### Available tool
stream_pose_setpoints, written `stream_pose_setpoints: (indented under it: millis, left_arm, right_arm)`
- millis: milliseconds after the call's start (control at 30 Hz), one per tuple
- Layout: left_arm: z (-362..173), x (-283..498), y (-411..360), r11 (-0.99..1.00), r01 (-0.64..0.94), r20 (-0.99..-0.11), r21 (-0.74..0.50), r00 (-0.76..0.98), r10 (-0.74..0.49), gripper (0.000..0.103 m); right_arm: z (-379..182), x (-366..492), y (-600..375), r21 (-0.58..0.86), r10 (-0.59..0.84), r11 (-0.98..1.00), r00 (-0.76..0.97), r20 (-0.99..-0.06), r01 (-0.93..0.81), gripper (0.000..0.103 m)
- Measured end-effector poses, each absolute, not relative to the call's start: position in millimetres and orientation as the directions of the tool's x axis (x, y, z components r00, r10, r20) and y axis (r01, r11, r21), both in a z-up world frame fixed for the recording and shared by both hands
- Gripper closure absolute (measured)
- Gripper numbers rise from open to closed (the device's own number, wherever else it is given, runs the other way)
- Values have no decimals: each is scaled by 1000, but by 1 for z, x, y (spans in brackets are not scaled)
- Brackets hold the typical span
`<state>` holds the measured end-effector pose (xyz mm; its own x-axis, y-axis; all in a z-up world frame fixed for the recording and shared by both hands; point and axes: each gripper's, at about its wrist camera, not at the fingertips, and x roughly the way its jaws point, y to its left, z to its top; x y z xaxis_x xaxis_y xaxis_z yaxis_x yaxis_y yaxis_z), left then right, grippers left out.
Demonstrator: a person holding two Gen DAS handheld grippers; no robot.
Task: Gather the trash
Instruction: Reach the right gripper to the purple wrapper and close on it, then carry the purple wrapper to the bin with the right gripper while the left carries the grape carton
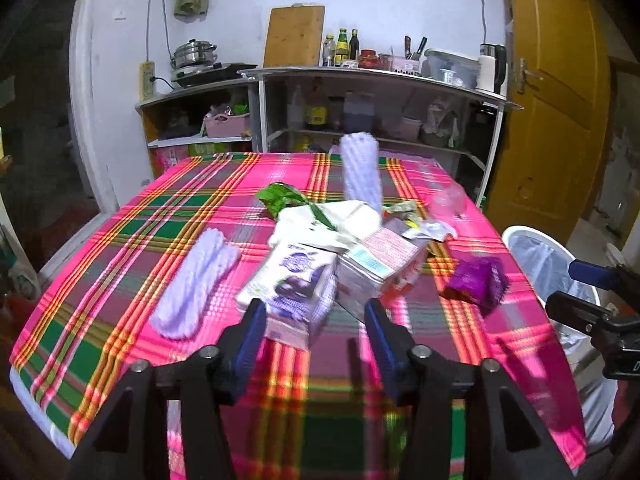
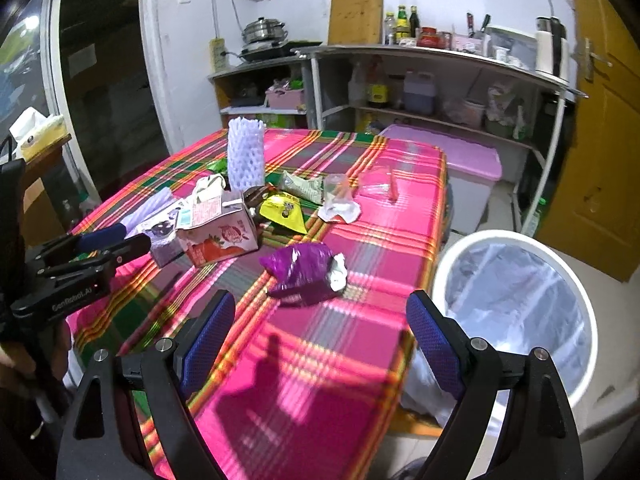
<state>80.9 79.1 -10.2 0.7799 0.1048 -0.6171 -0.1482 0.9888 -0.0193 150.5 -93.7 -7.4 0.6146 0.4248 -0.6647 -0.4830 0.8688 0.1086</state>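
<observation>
Left wrist view: the left gripper (image 1: 316, 316) hangs over the counter (image 1: 100, 248), which is draped in a pink, green and yellow plaid cloth; its blue-padded fingers (image 1: 251, 330) stand apart with nothing between them. Just beyond the fingertips lies the purple-printed white carton (image 1: 290, 276), touching the pink-and-white carton (image 1: 382, 258) to its right. Left of the purple-printed carton lies a flat lavender foam net sleeve (image 1: 196, 284); behind both cartons a second foam net sleeve (image 1: 360, 168) stands upright. Right of the pink-and-white carton sits the crumpled purple foil wrapper (image 1: 476, 280), near the counter's right edge, and beyond that edge stands the white round bin lined with clear plastic (image 1: 536, 256).

Right wrist view: the right gripper (image 2: 320, 332) has its fingers (image 2: 434, 338) spread wide and empty (motion blur softens the cloth). The purple foil wrapper (image 2: 300, 272) lies just ahead of them; the bin (image 2: 516, 292) stands right of the wrapper, off the counter. The left gripper (image 2: 116, 244) enters left of the wrapper.
</observation>
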Motion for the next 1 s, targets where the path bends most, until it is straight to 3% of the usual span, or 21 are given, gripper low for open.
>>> stream_pose_setpoints:
  millis: [67, 467, 633, 867, 1000]
  left_arm:
    - [-12, 89, 88, 989, -147, -623, -26, 776, 99, 39]
    - [-32, 117, 108, 997, -79, -675, -9, 736, 52, 31]
    - [-42, 123, 112, 997, -65, -704, -29, 710, 26, 31]
    - [-45, 125, 119, 995, -79, -709, -56, 705, 16, 38]
    - [-43, 116, 116, 994, -96, -693, -57, 720, 30, 38]
  right_arm:
    - [-9, 160, -87, 107, 428, 863, 602, -674, -493, 15]
    - [-30, 195, -55, 96, 415, 843, 528, -741, -529, 17]
    - [-37, 204, -57, 106, 395, 857, 509, -765, -505, 44]
    - [-32, 201, -64, 138, 417, 859, 518, -747, -493, 63]
    - [-31, 198, -71, 174, 435, 859, 508, -744, -481, 68]
